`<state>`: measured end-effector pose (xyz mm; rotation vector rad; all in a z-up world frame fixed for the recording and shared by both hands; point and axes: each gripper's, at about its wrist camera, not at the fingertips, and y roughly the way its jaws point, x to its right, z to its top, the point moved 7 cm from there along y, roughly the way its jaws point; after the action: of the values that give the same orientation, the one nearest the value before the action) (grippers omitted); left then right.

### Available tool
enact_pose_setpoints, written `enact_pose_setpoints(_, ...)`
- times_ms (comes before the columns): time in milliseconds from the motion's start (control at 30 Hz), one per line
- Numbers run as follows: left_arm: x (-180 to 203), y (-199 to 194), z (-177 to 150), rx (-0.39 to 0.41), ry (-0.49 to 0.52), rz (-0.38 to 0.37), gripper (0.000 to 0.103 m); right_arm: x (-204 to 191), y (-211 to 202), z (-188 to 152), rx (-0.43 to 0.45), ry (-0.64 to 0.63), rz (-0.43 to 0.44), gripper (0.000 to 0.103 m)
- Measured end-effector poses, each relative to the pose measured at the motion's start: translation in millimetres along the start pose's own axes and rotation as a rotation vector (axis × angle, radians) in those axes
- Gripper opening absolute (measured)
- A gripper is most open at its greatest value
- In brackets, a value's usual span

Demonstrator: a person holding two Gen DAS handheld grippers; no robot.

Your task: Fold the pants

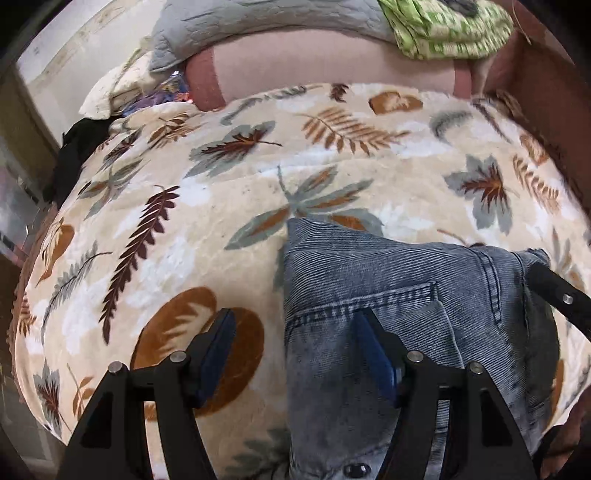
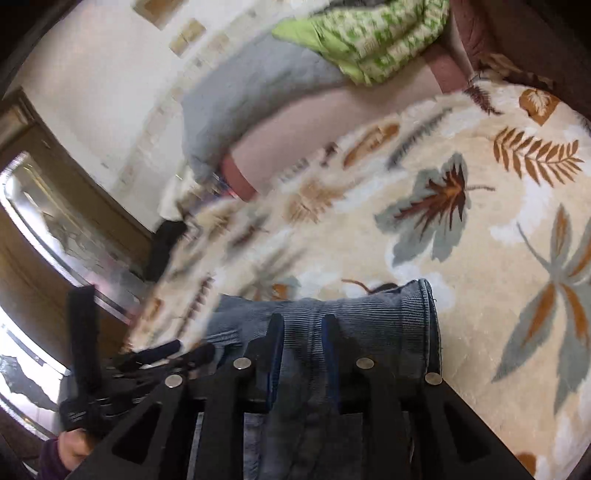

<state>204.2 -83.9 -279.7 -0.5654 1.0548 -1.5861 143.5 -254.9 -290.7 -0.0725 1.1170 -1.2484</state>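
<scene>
Blue denim pants [image 1: 388, 295] lie folded on a cream leaf-print blanket [image 1: 184, 221], back pocket up. My left gripper [image 1: 293, 321] stands open over them, one blue pad above the blanket and the other above the denim, straddling the pants' left edge. At the right edge my right gripper's black finger [image 1: 554, 290] rests by the denim. In the right wrist view the pants [image 2: 369, 314] show a folded end and a hem. My right gripper [image 2: 302, 326] sits low over them, jaws a little apart, with denim showing in the narrow gap.
A green patterned cloth [image 1: 450, 29] and a grey quilt [image 1: 258, 26] lie at the far end on a pink sheet [image 1: 332, 70]. A black garment [image 1: 77, 147] hangs off the left edge. A hand [image 2: 68, 452] and a wooden door frame [image 2: 74, 184] are at the left.
</scene>
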Motion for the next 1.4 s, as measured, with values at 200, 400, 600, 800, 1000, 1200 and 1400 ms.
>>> enact_pose_setpoints(200, -1.2, 16.1, -6.2, -0.036, 0.014, 0.034, 0.080, 27.3, 14.6, -6.8, -0.095, 0.099, -0.002, 0.033)
enact_pose_setpoints(400, -11.3, -33.0, -25.5, 0.036, 0.016, -0.006, 0.080, -2.6, -37.5, -24.9, -0.014, -0.048, 0.092, 0.034)
enact_pose_setpoints(600, 7.6, -60.8, -74.9, 0.052, 0.106, -0.047, 0.080, -27.9, -54.2, -76.6, -0.072, -0.193, 0.086, 0.035)
enact_pose_setpoints(800, 15.0, -40.3, -102.0, 0.036, 0.142, -0.011, 0.081, -28.4, -38.5, -113.9, -0.182, -0.339, -0.060, 0.035)
enact_pose_setpoints(1000, -8.8, -67.2, -89.5, 0.054, 0.074, -0.022, 0.081, 4.6, -75.3, -76.2, -0.042, -0.065, 0.065, 0.050)
enact_pose_setpoints(1200, -35.9, -88.8, -89.0, 0.082, -0.028, -0.001, 0.082, 58.5, -96.1, -47.6, 0.085, 0.229, 0.127, 0.064)
enact_pose_setpoints(1400, -53.6, -84.2, -94.3, 0.043, -0.097, 0.067, 0.083, 61.9, -90.4, -47.5, 0.059, 0.271, 0.143, 0.064)
